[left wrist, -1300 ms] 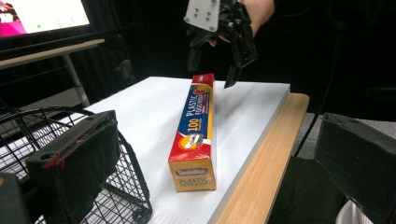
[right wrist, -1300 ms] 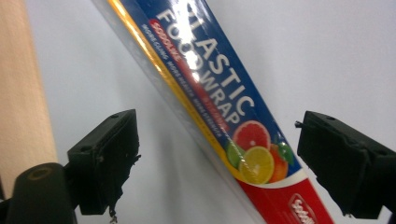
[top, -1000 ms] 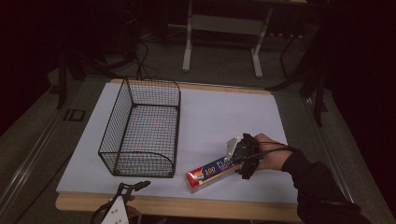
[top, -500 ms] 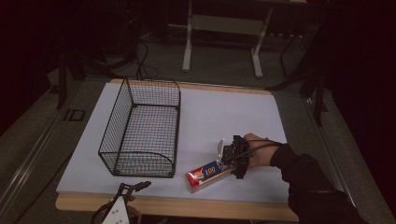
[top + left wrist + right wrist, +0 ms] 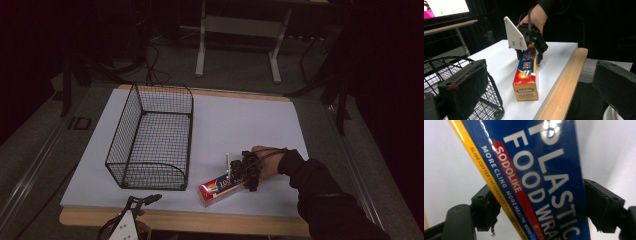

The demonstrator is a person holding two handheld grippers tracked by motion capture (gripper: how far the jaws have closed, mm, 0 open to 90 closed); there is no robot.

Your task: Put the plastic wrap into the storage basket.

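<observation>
A long blue, red and yellow plastic wrap box [image 5: 219, 188] lies flat near the table's front edge, right of the wire basket [image 5: 131, 131]. My right gripper [image 5: 243, 176] points down over the box's far half. Its jaws have just been closing with the box [image 5: 536, 170] between them, and both pads now touch its long sides. In the left gripper view the right gripper [image 5: 529, 56] straddles the box [image 5: 526, 75] on the white sheet. My left gripper [image 5: 142, 201] hovers at the front edge, jaws wide apart and empty [image 5: 540, 82].
The black wire basket [image 5: 439, 72] stands empty on the left half of the white sheet [image 5: 240, 125]. A wooden table edge [image 5: 210, 222] runs along the front. Desk legs and cables stand on the floor behind the table.
My right gripper has come down and leftward onto the plastic wrap box, and its jaws have narrowed around it. The box, the basket and the left gripper have stayed put.
</observation>
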